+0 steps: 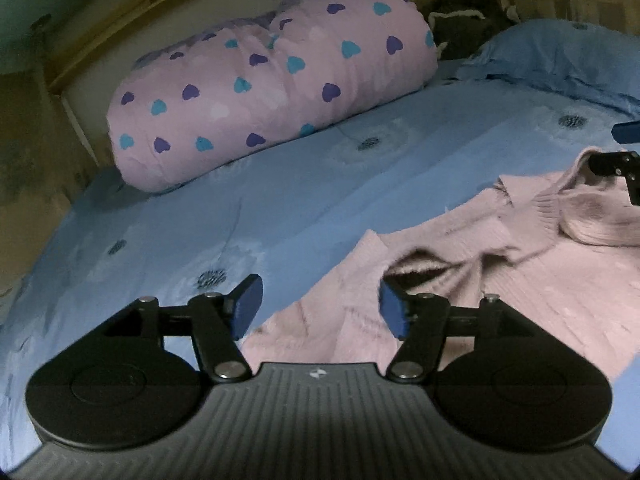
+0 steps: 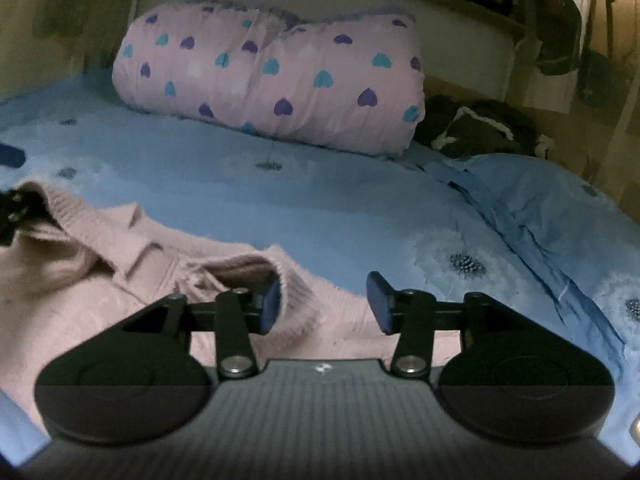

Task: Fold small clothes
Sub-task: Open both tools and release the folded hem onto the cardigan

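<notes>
A pink knitted sweater [image 1: 540,292] lies crumpled on the blue flowered bed sheet [image 1: 240,200]. My left gripper [image 1: 320,304] is open above the sweater's near left part; the knit lies below the gap and neither pad presses on it. In the right wrist view the sweater [image 2: 60,280] spreads to the left. My right gripper [image 2: 324,304] is open there, with a ribbed edge [image 2: 296,304] next to its left pad. Each gripper shows at the edge of the other's view: the right gripper [image 1: 616,146] and the left gripper [image 2: 14,180].
A rolled pink duvet with hearts [image 1: 272,92] [image 2: 272,80] lies along the far side by the wooden headboard [image 1: 120,36]. A blue pillow [image 1: 560,56] [image 2: 540,208] and a dark garment [image 1: 464,24] [image 2: 480,128] are at the far right.
</notes>
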The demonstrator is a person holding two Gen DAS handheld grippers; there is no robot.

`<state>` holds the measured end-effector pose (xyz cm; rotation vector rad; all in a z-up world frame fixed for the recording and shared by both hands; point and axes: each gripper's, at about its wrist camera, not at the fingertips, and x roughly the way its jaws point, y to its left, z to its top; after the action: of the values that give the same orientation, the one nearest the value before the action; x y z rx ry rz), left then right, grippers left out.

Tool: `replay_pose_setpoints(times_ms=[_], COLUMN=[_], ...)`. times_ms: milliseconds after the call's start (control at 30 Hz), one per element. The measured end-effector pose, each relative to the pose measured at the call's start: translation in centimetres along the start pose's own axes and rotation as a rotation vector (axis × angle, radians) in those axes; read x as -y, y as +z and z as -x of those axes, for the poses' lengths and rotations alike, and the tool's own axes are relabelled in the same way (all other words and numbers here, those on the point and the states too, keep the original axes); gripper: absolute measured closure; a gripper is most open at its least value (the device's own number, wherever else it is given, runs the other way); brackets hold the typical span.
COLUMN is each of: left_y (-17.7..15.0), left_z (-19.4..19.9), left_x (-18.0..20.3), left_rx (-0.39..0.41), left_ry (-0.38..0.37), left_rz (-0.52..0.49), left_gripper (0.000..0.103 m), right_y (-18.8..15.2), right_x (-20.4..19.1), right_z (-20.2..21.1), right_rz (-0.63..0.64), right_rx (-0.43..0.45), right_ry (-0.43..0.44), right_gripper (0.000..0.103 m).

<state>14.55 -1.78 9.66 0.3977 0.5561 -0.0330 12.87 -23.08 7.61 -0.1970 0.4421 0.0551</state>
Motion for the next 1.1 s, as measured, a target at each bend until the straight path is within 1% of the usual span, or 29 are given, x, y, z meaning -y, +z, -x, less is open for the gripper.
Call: replay_pose_setpoints(times_ms=[67,167,267,333,433,500,567,667,767,833,900,933,967,1000,1033,1067,1100], left_y=[-0.5,-1.2,-1.9,-2.3,-2.8,-3.1,-3.4,-3.7,-4.2,-4.5,-4.7,-4.6,-4.5,-4.3,-4.0,-3.6,-3.3], left_z=[1.6,3.4,4.4,4.6,4.2,3.6,3.0,1.7,0.7,0.6,0.6,0.5,0.4,0.2,0.1,0.1,0.1], left_x=[-0.3,-0.5,-0.4,0.1,1.7,2.8,3.6,4.4,4.9,5.3,5.6,5.6,5.6,5.4,5.1,4.6,4.2], left_rx=[0.009,0.018,0.019,0.027,0.042,0.035,0.031,0.017,0.011,0.025,0.050,0.053,0.051,0.041,0.037,0.038,0.042], left_ry=[-0.004,-0.002,-0.055,-0.097,-0.146,-0.163,-0.178,-0.169,-0.164,-0.156,-0.135,-0.122,-0.110,-0.105,-0.105,-0.108,-0.105], left_rz=[0.007,0.013,0.041,0.048,0.014,-0.021,-0.047,-0.077,-0.104,-0.128,-0.157,-0.167,-0.168,-0.162,-0.145,-0.122,-0.100], left_gripper=[0.032,0.031,0.031,0.031,0.031,0.031,0.031,0.031,0.031,0.031,0.032,0.038,0.058,0.067,0.077,0.083,0.083], right_y=[0.4,0.5,0.3,0.2,0.2,0.2,0.1,-0.3,-0.9,-1.4,-1.6,-1.5,-1.4,-1.4,-1.3,-1.3,-1.2], right_x=[0.3,0.8,1.7,2.0,1.9,1.6,1.0,-0.3,-1.4,-1.9,-2.1,-2.1,-2.1,-2.1,-2.0,-1.8,-1.6], right_z=[0.7,1.5,2.1,2.4,2.9,2.8,2.3,1.4,0.3,-0.6,-0.9,-1.0,-1.2,-1.3,-1.3,-1.4,-1.5], right_rz=[0.008,0.016,-0.002,-0.011,-0.013,-0.013,0.005,0.093,0.174,0.197,0.197,0.190,0.177,0.164,0.148,0.126,0.098], right_rx=[0.004,-0.008,-0.025,-0.032,-0.016,-0.013,-0.029,-0.068,-0.117,-0.157,-0.154,-0.151,-0.152,-0.150,-0.147,-0.142,-0.137], right_ry=[-0.002,-0.026,-0.034,-0.004,0.063,0.135,0.203,0.234,0.229,0.213,0.212,0.210,0.207,0.202,0.197,0.188,0.177], right_gripper=[0.055,0.054,0.054,0.054,0.054,0.054,0.054,0.054,0.054,0.054,0.055,0.056,0.056,0.059,0.076,0.088,0.088])
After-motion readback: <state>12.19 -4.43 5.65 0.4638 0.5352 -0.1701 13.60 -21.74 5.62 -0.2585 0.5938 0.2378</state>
